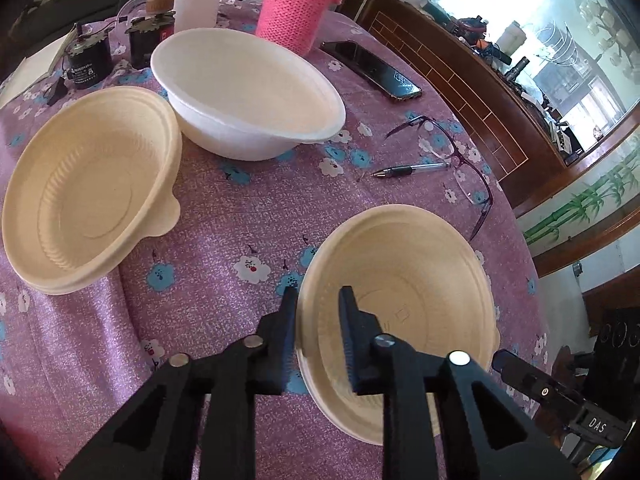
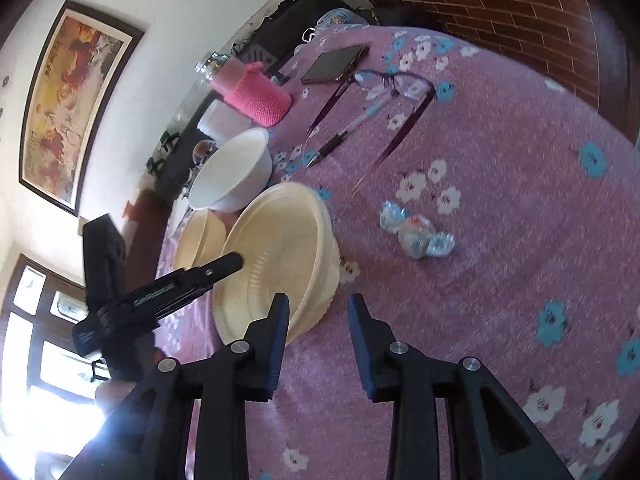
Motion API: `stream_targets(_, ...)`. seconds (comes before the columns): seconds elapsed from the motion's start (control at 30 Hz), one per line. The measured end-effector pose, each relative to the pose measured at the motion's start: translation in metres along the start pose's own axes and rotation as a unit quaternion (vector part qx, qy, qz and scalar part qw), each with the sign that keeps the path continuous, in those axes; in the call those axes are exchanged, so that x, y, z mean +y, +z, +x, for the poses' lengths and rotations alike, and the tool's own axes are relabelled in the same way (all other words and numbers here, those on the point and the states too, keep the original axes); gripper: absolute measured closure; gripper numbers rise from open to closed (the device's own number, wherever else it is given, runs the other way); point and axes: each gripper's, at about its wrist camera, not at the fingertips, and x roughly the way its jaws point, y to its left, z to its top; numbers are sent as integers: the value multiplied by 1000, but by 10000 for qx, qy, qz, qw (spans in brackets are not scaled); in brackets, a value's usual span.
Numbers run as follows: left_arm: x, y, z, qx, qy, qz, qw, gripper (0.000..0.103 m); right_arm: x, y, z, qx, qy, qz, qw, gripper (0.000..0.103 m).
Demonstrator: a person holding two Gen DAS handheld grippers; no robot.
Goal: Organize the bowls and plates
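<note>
The desk (image 1: 224, 216) is covered by a purple cloth with blue and white flowers. On it, a white bowl (image 1: 248, 92) is set at the far side, touching a cream bowl (image 1: 88, 188) to its left. A second cream bowl (image 1: 400, 316) is placed nearer, well apart from the other two. Its near rim is straddled by the left gripper (image 1: 318, 300): one finger is seen outside the wall and one inside, the jaws still parted with a gap, not yet closed on the rim. The right gripper (image 2: 318, 308) is held just beside the same bowl (image 2: 276, 260), over bare cloth, its jaws open and holding nothing. Behind the bowls a pink knitted bottle sleeve (image 1: 296, 12) is seen, then a dark phone (image 1: 370, 68), purple glasses (image 1: 452, 152), and a pen (image 1: 412, 169). A crumpled wrapper (image 2: 416, 232) is seen in the right wrist view.
</note>
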Motion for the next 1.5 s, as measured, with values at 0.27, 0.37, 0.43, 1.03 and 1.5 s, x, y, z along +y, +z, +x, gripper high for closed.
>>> stream_targets(0.27, -10, -12, -10, -177, 198, 260, 9993, 93, 1, 7, 18, 85, -36, 0, 10000, 78)
stream_targets(0.37, -13, -20, -16, -216, 278, 339, 9988, 92, 4, 6, 15, 76, -5, -63, 10000, 84)
stream_targets(0.43, -12, -27, -20, -207, 224, 327, 9990, 91, 7, 4, 11, 43, 14, -134, 9999, 85)
stream_targets(1.03, 25, -123, -93, -656, 544, 5, 9964, 87, 59, -42, 10, 637, 260, -1142, 9911, 86)
stream_targets(1.5, 67, -167, -109, -870, 874, -502, 9911, 85, 138, -109, 57, 277, -1229, -3417, 9313, 83)
